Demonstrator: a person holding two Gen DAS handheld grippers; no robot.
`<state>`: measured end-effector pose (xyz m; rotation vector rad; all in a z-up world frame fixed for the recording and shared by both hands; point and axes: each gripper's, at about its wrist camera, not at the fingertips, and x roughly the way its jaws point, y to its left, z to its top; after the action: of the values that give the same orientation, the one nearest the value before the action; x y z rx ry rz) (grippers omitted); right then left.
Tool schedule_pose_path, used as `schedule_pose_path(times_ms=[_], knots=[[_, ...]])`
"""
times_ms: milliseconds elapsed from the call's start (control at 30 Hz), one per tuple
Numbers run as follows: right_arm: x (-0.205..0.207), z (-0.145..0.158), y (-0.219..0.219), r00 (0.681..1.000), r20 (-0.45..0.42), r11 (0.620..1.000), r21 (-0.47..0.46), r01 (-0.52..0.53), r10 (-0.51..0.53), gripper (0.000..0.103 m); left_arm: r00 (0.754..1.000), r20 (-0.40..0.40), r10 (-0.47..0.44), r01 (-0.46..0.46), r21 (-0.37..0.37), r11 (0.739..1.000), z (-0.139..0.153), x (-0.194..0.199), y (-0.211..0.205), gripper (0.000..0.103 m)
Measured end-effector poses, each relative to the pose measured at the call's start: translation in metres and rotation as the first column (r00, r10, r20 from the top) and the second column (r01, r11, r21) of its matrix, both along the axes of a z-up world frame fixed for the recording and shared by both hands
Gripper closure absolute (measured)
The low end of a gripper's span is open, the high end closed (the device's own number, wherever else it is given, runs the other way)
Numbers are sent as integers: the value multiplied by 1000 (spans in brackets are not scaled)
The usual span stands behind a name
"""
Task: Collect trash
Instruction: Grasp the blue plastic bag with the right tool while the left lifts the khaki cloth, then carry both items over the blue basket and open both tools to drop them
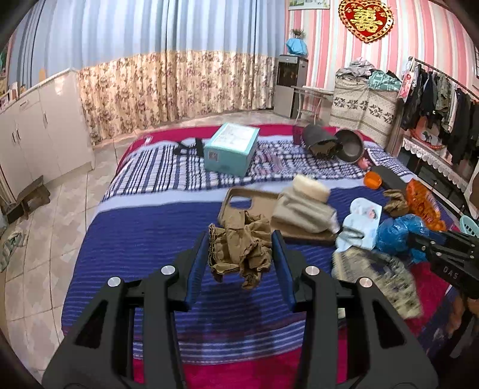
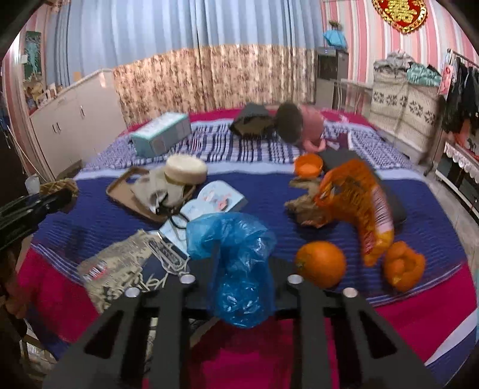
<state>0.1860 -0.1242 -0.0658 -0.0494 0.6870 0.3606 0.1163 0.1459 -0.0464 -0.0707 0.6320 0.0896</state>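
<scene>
Brown crumpled paper wad hangs clamped between the left tool pads above the striped bed, while the right tool, well to its right, grips a blue plastic bag.

Both views are moderately bright under soft, even indoor light with a cool cast from the pale blue curtain at the back. A faint shadow falls on the striped bedspread below the crumpled brown paper. Fisheye distortion bends the walls and floor, and dark vignetting fills the corners. Motion blur smears the orange snack bag and the patterned cloth.
</scene>
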Motion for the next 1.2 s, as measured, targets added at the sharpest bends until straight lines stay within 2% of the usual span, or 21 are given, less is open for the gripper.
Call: schedule_pose_path(times_ms=[167, 333, 500, 667, 833, 933, 1067, 1200], knots=[[-20, 36, -46, 992, 105, 997, 39, 66, -70, 79, 999, 44, -10, 10, 15, 1000, 19, 4, -18, 62], [-37, 60, -110, 971, 157, 982, 82, 171, -182, 79, 996, 78, -39, 39, 8, 999, 37, 15, -49, 61], [-54, 69, -196, 919, 186, 937, 91, 336, -347, 79, 991, 97, -93, 92, 13, 996, 46, 23, -94, 61], [-64, 61, -270, 856, 188, 876, 74, 477, -482, 79, 977, 114, -179, 175, 42, 984, 55, 30, -150, 61], [-71, 47, -336, 798, 149, 812, 82, 578, -584, 79, 952, 129, -276, 277, 9, 961, 64, 35, -209, 61], [-76, 44, -372, 746, 142, 759, 92, 645, -651, 79, 933, 133, -335, 337, 9, 942, 64, 37, -248, 61], [-81, 37, -398, 702, 154, 715, 46, 697, -695, 79, 904, 125, -408, 412, -1, 911, 58, 41, -298, 61], [-80, 25, -417, 674, 121, 683, 77, 726, -729, 79, 869, 118, -481, 484, 4, 875, 49, 44, -349, 61]])
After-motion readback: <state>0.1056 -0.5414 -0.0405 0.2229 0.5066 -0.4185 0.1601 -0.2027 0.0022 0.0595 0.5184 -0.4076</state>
